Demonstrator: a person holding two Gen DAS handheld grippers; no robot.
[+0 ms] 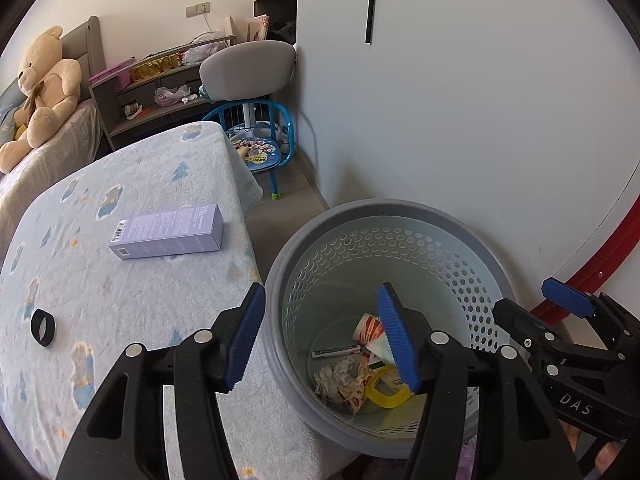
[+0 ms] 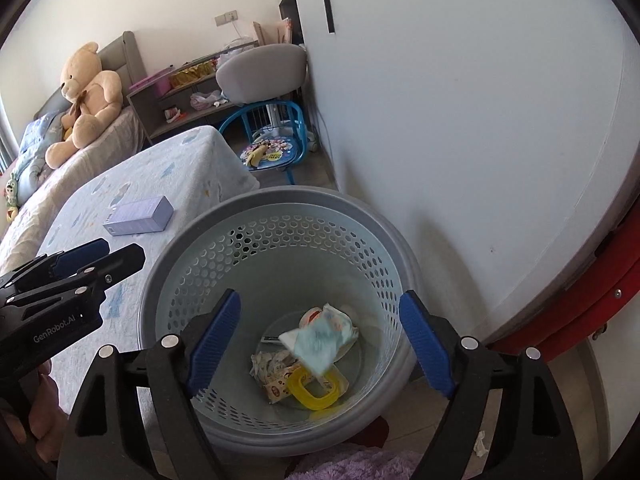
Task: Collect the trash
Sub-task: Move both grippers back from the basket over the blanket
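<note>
A grey perforated waste basket [image 2: 280,200] stands on the floor beside the bed, also in the left wrist view as the basket [image 1: 380,210]. At its bottom lie crumpled paper [image 2: 268,362], printed wrappers and a yellow plastic ring [image 2: 316,394]. My right gripper [image 2: 319,346] is open above the basket mouth. A blurred light-blue packet [image 2: 324,340] shows inside the basket, clear of both pads. My left gripper [image 1: 322,340] is open over the basket's left rim with nothing between its fingers. A purple box [image 1: 168,232] and a black band [image 1: 42,327] lie on the bed.
The bed with a pale blue patterned blanket [image 1: 120,280] fills the left. A white wall [image 1: 480,120] rises right behind the basket. Farther back stand a blue child's chair [image 1: 260,152], a grey chair, a cluttered shelf unit and a teddy bear [image 1: 40,88].
</note>
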